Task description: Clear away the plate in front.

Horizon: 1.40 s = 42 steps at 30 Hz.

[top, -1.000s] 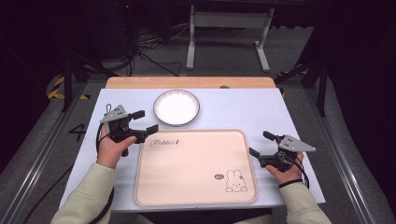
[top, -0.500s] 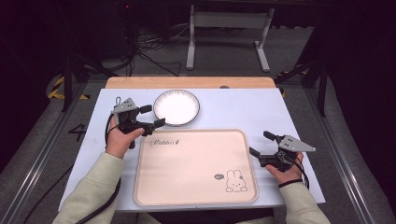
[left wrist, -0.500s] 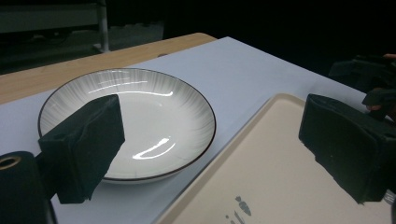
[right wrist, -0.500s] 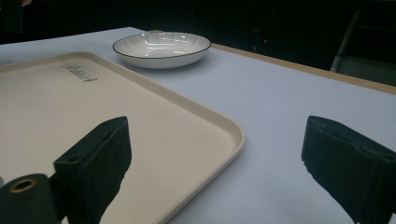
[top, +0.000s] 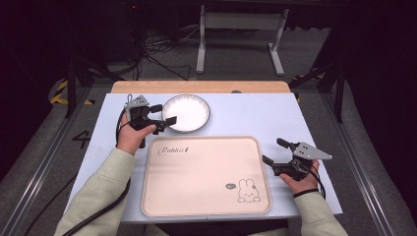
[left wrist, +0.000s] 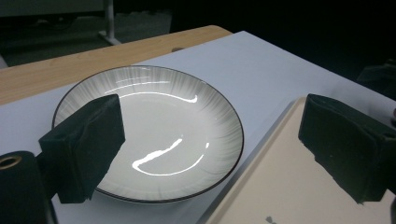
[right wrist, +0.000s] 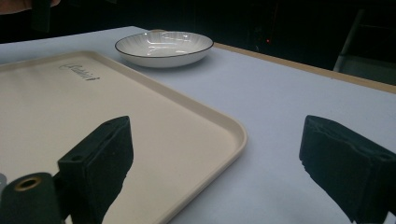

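On the pale-blue table (top: 246,115), the left gripper's (top: 164,114) parted jaws straddle the plate's (top: 189,112) near rim, clasping nothing.

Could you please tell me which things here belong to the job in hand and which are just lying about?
In use:
- plate, which the open left gripper reaches
- tray, beside the open right gripper

Lying about:
- metal stand and cables behind the table

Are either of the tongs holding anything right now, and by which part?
Nothing is held. The left tongs stand open at the near rim of the plate, not gripping it; the right tongs are open beside the tray.
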Available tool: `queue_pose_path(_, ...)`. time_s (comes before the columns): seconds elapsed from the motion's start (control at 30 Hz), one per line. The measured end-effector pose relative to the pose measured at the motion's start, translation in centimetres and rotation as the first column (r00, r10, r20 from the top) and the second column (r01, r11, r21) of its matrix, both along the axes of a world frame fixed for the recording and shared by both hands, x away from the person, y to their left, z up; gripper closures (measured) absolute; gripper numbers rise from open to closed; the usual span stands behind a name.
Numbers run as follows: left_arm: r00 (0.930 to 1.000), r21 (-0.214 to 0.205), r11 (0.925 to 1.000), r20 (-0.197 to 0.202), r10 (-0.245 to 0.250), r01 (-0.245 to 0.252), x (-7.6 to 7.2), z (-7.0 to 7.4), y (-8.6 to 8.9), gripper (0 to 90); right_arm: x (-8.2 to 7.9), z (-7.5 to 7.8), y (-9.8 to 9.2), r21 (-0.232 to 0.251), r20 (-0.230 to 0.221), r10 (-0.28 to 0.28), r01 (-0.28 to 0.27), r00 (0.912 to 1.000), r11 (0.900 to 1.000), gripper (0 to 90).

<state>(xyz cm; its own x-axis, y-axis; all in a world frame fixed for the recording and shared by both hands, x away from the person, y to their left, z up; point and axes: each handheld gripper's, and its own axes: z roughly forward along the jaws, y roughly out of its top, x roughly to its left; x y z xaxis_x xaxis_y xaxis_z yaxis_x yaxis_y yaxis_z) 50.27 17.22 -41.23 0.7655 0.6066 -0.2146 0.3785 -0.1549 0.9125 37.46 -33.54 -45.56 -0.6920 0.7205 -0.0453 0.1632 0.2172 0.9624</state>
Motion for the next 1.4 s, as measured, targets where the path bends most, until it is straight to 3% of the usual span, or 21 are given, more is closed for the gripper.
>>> queue_pose_path(0.1,0.9999,0.003,1.0000,0.013,0.008,-0.008,0.5,0.2,-0.3,9.6,0.0,0.0,0.0,-0.003,0.000,0.000,0.000,1.0000,1.0000,10.7)
queue_pose_path(0.3,0.9993,0.030,0.9989,-0.009,0.037,-0.037,1.8,0.2,-0.4,9.3,0.0,0.0,0.0,-0.004,-0.001,-0.001,0.001,1.0000,1.0000,11.0)
queue_pose_path(0.4,0.9986,0.048,0.9975,0.014,0.051,-0.051,2.3,0.0,-0.3,9.1,0.0,0.0,0.1,-0.009,0.002,0.002,-0.002,1.0000,1.0000,11.0)
queue_pose_path(0.5,0.9984,0.055,0.9969,-0.001,0.056,-0.056,2.5,-0.2,-0.4,8.2,0.0,0.0,0.0,-0.010,0.001,0.002,-0.002,1.0000,0.9999,11.0)
queue_pose_path(0.53,0.9981,0.066,0.9959,0.012,0.061,-0.062,2.8,-0.4,-0.4,7.4,0.0,0.0,0.1,-0.008,0.002,0.002,-0.002,1.0000,1.0000,11.0)
queue_pose_path(0.73,0.9928,0.111,0.9889,-0.056,0.105,-0.099,3.8,-1.0,0.1,10.4,0.0,0.0,0.1,-0.008,0.002,0.001,-0.001,1.0000,1.0000,11.0)
queue_pose_path(0.9,0.9887,0.135,0.9844,-0.082,0.125,-0.114,4.4,-1.8,0.3,12.0,0.0,0.0,0.1,-0.010,0.002,0.001,-0.001,1.0000,0.9999,11.0)
queue_pose_path(0.93,0.9844,0.140,0.9817,-0.102,0.143,-0.128,4.6,-2.0,0.4,12.3,0.0,0.0,0.1,-0.013,0.002,-0.001,0.001,1.0000,0.9999,11.0)
queue_pose_path(0.97,0.9752,0.143,0.9776,-0.137,0.174,-0.154,4.9,-2.2,0.6,14.1,0.0,0.0,0.1,-0.013,0.002,0.000,0.000,1.0000,0.9999,11.0)
queue_pose_path(1.03,0.9724,0.150,0.9768,-0.153,0.176,-0.153,5.0,-2.4,0.7,16.8,0.0,0.0,0.1,-0.013,0.002,-0.001,0.001,1.0000,0.9999,11.0)
queue_pose_path(1.13,0.9628,0.152,0.9742,-0.188,0.194,-0.166,5.5,-3.0,1.0,16.0,0.0,0.0,0.1,-0.014,0.002,0.001,-0.001,1.0000,0.9999,11.4)
queue_pose_path(1.3,0.9546,0.109,0.9808,-0.235,0.184,-0.162,5.8,-3.5,1.3,17.5,0.0,0.0,0.1,-0.014,0.002,0.000,0.000,1.0000,0.9999,11.5)
queue_pose_path(1.33,0.9501,0.111,0.9816,-0.255,0.179,-0.155,5.8,-3.7,1.4,18.9,0.0,0.0,0.1,-0.013,0.002,0.001,-0.001,1.0000,0.9999,11.6)
queue_pose_path(1.4,0.9482,0.109,0.9827,-0.266,0.174,-0.149,5.8,-3.8,1.4,20.1,0.0,0.0,0.1,-0.013,0.001,0.001,-0.001,1.0000,0.9999,11.6)
